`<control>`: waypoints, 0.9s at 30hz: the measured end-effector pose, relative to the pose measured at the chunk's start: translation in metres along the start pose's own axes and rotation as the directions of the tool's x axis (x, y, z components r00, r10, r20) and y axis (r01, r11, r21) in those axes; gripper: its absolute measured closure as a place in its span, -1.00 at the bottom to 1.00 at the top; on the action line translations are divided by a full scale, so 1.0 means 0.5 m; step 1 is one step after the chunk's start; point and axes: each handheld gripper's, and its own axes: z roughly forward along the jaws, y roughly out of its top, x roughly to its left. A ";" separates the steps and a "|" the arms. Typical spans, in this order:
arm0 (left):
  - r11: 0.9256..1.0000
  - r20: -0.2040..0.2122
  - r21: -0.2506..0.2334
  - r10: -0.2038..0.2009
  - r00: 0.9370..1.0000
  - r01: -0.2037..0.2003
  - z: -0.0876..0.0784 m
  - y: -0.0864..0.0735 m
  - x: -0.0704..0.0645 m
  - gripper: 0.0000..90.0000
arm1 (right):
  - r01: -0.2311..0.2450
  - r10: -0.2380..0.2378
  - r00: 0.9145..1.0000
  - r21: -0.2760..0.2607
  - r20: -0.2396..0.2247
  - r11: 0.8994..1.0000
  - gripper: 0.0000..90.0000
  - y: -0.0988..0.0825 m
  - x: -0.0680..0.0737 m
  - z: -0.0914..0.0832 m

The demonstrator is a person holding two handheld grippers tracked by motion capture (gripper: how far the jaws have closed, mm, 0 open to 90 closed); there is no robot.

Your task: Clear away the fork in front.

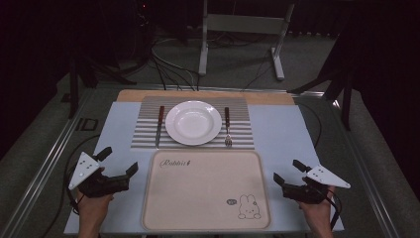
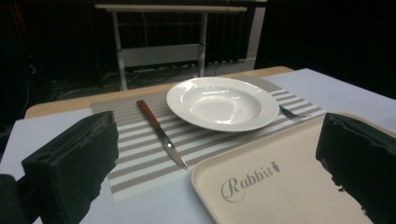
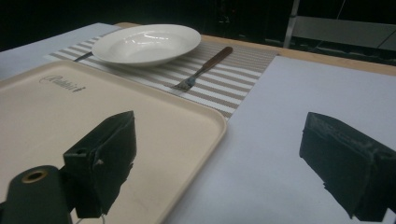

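**Both tools spread and empty, flanking the tray**

Dark surroundings with a pale metal frame (image 1: 242, 29) stand behind the bench (image 1: 282, 129), which carries a light sheet over a wooden top.

1. Position of the thing nearest the tools. The beige tray (image 1: 206, 190) lies flat at the near edge of the bench, between the two tools. The left tool (image 1: 119, 163) sits just beside the tray's left rim, at 9 o'clock from the tray. The right tool (image 1: 289, 171) sits near the right rim, at 3 o'clock. Neither touches the tray.

2. Tool state. Both tools have their jaws spread wide, with nothing between them.

3. Items at 12 o'clock from the tray. A striped placemat (image 1: 193, 141) carries a white plate (image 1: 193, 122). A knife (image 1: 159, 126) lies at 9 o'clock from the plate and a fork (image 1: 228, 127) at 3 o'clock.

4. Markings. The tray bears the script word "Rabbit" near its far-left corner and a rabbit drawing near its near-right corner.

5. View differences. The high view shows the rabbit drawing and both hands. The left gripper view shows the knife's brown handle and blade clearly, with the fork mostly hidden behind the plate. The right gripper view shows the fork whole, with the knife mostly hidden behind the plate.
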 end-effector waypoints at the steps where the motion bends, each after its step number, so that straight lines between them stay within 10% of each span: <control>1: 1.000 -0.005 0.007 -0.002 1.000 0.002 0.000 0.000 0.000 -1.00 | 0.000 0.000 1.000 0.003 0.001 1.000 -0.75 -0.001 0.001 0.001; 27: 0.999 -0.066 0.049 0.027 0.997 -0.024 0.010 -0.008 -0.005 -1.00 | 0.005 -0.005 0.999 0.018 0.039 1.000 -0.75 0.029 0.011 0.000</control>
